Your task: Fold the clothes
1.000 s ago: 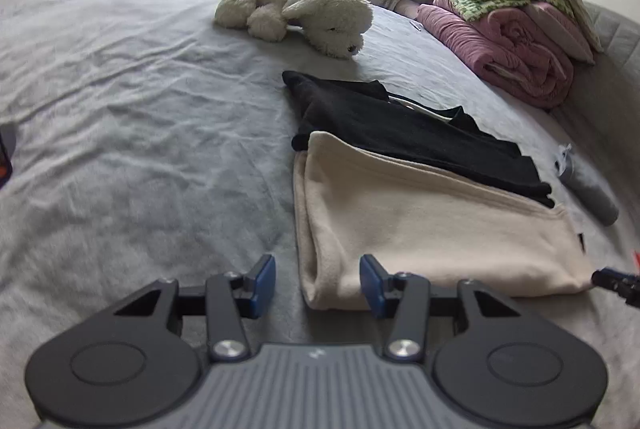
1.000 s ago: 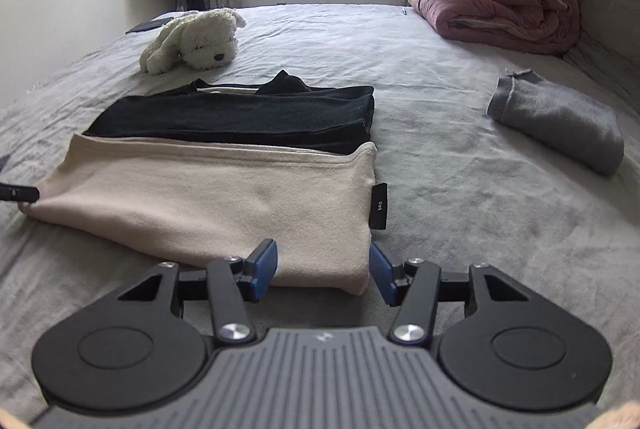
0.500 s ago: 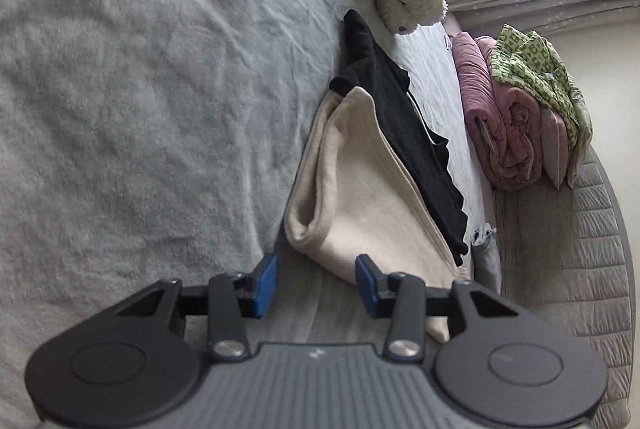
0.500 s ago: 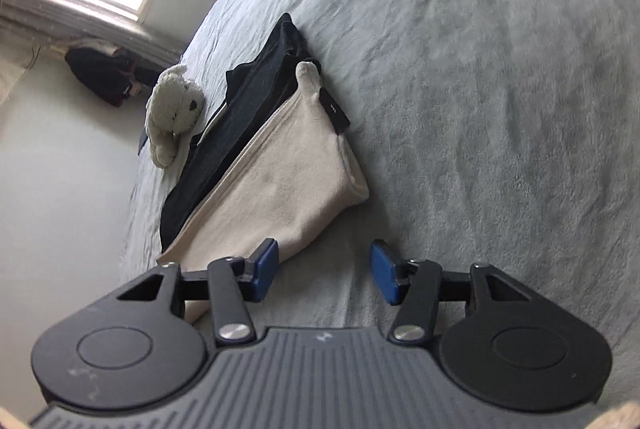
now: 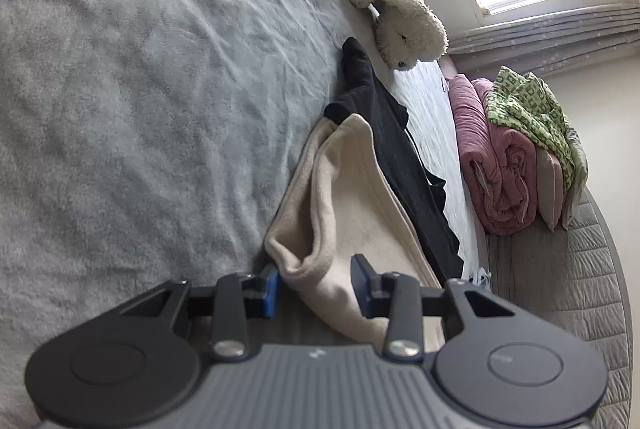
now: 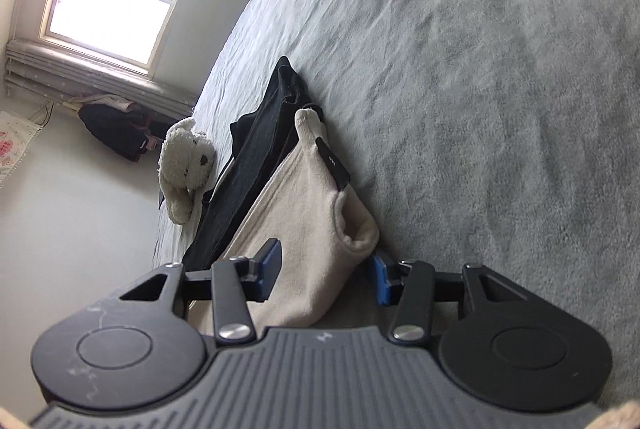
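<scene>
Both grippers straddle corners of the folded cream garment on the bed, jaws part spread and just been closing.

Left gripper [image 5: 316,281]: jaws around the cream garment's [image 5: 352,213] near corner, one pad touching the bunched fold, the other just clear, not pinched. Black garment [image 5: 400,157] lies beside the cream one, on its far side; plush toy [image 5: 396,5] beyond, pink blanket roll [image 5: 500,165] at right on the grey bed [image 5: 140,89]. Right gripper [image 6: 326,271]: jaws either side of the garment's other near corner [image 6: 312,229], cloth between them, neither pad pressing it.
</scene>
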Demonstrator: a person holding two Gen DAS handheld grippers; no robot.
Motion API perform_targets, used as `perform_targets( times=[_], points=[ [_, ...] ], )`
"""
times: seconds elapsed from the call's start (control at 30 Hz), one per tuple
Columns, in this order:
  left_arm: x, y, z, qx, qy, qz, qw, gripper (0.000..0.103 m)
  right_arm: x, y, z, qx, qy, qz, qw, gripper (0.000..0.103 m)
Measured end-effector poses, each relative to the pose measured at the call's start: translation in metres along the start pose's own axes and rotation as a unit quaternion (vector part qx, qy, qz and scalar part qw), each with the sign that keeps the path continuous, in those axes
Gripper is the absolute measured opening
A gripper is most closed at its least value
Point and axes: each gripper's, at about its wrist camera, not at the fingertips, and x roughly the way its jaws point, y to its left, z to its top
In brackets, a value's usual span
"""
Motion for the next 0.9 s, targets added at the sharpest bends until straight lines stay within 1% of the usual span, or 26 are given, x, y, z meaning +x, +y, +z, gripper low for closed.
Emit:
perform_targets(
  times=[0.03, 0.07, 0.1, 0.13, 0.2, 0.23, 0.3, 0.37, 0.43, 0.53, 0.63, 0.73, 0.8, 0.9],
  points=[
    [0.002, 0.000, 0.000, -0.002, -0.003, 0.000, 1.0000, 0.033, 0.002, 0.000, 0.001, -0.001, -0.003, 0.001, 1.000, 0.048],
    [0.004, 0.001, 0.001, -0.003, -0.006, 0.001, 1.0000, 0.029, 0.004, -0.001, 0.002, -0.001, -0.006, 0.002, 1.000, 0.046],
    [0.005, 0.001, 0.001, -0.002, -0.008, 0.003, 1.0000, 0.025, 0.005, 0.000, 0.002, -0.004, -0.008, 0.001, 1.000, 0.040],
    [0.006, 0.002, 0.000, -0.001, -0.010, 0.006, 0.9999, 0.023, 0.006, -0.001, 0.002, -0.007, -0.010, -0.003, 1.000, 0.036],
    [0.007, 0.004, 0.001, 0.000, -0.012, 0.008, 0.9999, 0.012, 0.008, -0.004, 0.003, -0.006, -0.012, -0.009, 1.000, 0.018],
    [0.006, 0.005, 0.001, -0.003, -0.014, 0.008, 0.9999, 0.012, 0.007, -0.006, 0.004, 0.002, -0.013, -0.008, 1.000, 0.015],
    [0.002, 0.005, 0.001, -0.008, -0.019, 0.010, 0.9997, 0.010, 0.004, -0.010, 0.005, 0.018, -0.014, -0.005, 1.000, 0.014],
    [-0.006, 0.005, -0.001, -0.017, -0.030, 0.007, 0.9994, 0.009, -0.003, -0.008, 0.006, 0.021, -0.022, -0.003, 1.000, 0.013],
    [-0.015, 0.005, -0.003, -0.026, -0.037, 0.000, 0.9990, 0.009, -0.011, -0.008, 0.007, 0.036, -0.028, 0.011, 0.999, 0.012],
    [-0.027, 0.004, -0.006, -0.026, -0.045, -0.010, 0.9986, 0.009, -0.023, -0.007, 0.008, 0.050, -0.032, 0.026, 0.998, 0.012],
    [-0.038, 0.008, -0.010, -0.030, -0.040, -0.018, 0.9986, 0.009, -0.031, -0.007, 0.006, 0.050, -0.029, 0.031, 0.998, 0.012],
    [-0.048, 0.011, -0.014, -0.018, -0.037, -0.020, 0.9989, 0.009, -0.039, -0.008, 0.001, 0.046, -0.020, 0.031, 0.998, 0.012],
    [-0.054, 0.014, -0.017, -0.017, -0.032, -0.021, 0.9991, 0.009, -0.038, -0.008, -0.004, 0.051, -0.012, 0.031, 0.998, 0.012],
    [-0.065, 0.019, -0.025, -0.020, -0.020, -0.019, 0.9994, 0.009, -0.049, -0.010, -0.012, 0.055, -0.001, 0.033, 0.998, 0.012]
  ],
)
